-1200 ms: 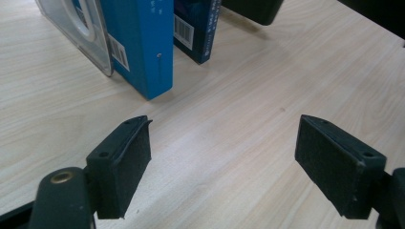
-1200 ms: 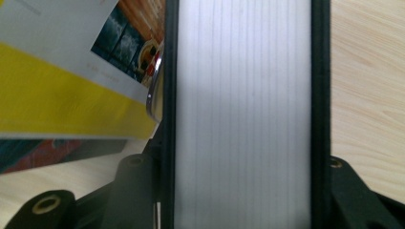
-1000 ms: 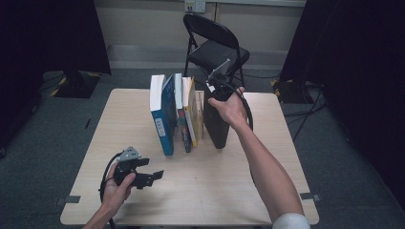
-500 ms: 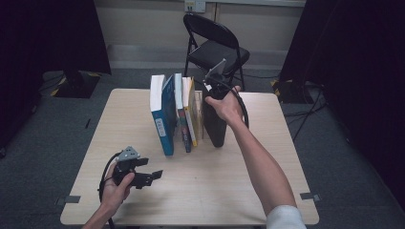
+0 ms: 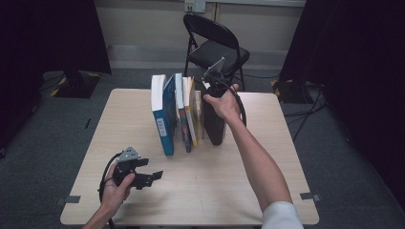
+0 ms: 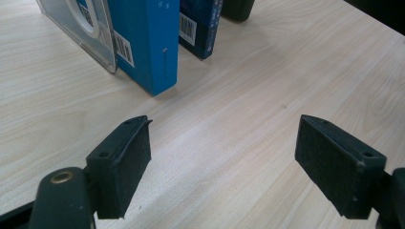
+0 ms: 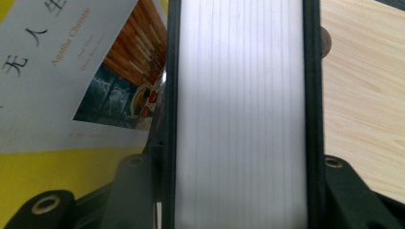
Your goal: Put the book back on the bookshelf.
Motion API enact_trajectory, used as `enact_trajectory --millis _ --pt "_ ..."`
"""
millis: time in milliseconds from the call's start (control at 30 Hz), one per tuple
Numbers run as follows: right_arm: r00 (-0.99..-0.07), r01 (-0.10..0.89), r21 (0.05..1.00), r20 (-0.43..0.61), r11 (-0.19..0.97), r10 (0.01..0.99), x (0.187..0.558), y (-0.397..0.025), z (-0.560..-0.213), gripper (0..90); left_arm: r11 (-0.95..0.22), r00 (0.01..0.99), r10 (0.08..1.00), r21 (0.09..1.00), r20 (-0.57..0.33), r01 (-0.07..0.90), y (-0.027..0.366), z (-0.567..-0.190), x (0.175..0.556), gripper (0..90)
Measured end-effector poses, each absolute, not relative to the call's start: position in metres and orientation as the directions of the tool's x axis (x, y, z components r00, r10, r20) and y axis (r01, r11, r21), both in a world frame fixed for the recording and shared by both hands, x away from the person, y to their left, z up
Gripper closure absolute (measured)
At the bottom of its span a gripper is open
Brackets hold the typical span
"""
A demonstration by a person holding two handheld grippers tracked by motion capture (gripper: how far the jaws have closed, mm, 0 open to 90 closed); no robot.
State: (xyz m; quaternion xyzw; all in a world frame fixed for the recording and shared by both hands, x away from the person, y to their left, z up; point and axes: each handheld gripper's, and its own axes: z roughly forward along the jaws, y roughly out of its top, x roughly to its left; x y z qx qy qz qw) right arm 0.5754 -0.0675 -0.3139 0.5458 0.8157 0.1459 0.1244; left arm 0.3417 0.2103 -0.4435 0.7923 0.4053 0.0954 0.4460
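Dark room, pale wooden bench [image 5: 248, 191]: right claw [image 5: 213, 88] clamps the black book [image 5: 215, 125]; left claw [image 5: 152, 177] gapes wide.

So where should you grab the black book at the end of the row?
Grip the black book by its top edge, coming down from above. It stands upright with its inner face against the next book, so only the top is easy to straddle. The right gripper already has its jaws either side there.

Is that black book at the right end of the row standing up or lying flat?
Standing upright. The black book rests on its bottom edge beside the other books, the right tool clamped over its top edge.
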Motion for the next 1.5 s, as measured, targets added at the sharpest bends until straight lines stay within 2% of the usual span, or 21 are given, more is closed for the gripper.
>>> enact_trajectory --millis 400,533,800,1067,1233,1500 --pt "-0.372 0.822 0.454 -0.027 0.343 0.928 0.563 -0.072 -0.313 50.5 -0.285 0.66 0.724 0.785 -0.2 0.551 0.207 -0.443 0.339 19.5" --pt "-0.387 0.807 0.481 -0.007 0.342 0.922 0.554 -0.078 -0.31 44.8 -0.287 0.662 0.722 0.783 -0.201 0.552 0.206 -0.443 0.34 19.5" --pt "-0.418 0.751 0.577 0.036 0.323 0.908 0.525 -0.097 -0.314 46.3 -0.279 0.655 0.728 0.785 -0.202 0.552 0.207 -0.442 0.34 19.5" --pt "-0.442 0.693 0.664 0.086 0.279 0.893 0.499 -0.114 -0.329 45.4 -0.281 0.66 0.724 0.786 -0.203 0.55 0.205 -0.442 0.34 19.5" --pt "-0.464 0.617 0.749 0.099 0.242 0.88 0.484 -0.123 -0.343 45.3 -0.277 0.658 0.725 0.788 -0.203 0.55 0.205 -0.442 0.34 19.5" --pt "-0.477 0.589 0.774 0.103 0.231 0.873 0.477 -0.126 -0.365 47.4 -0.283 0.658 0.726 0.785 -0.2 0.551 0.205 -0.442 0.34 19.5"
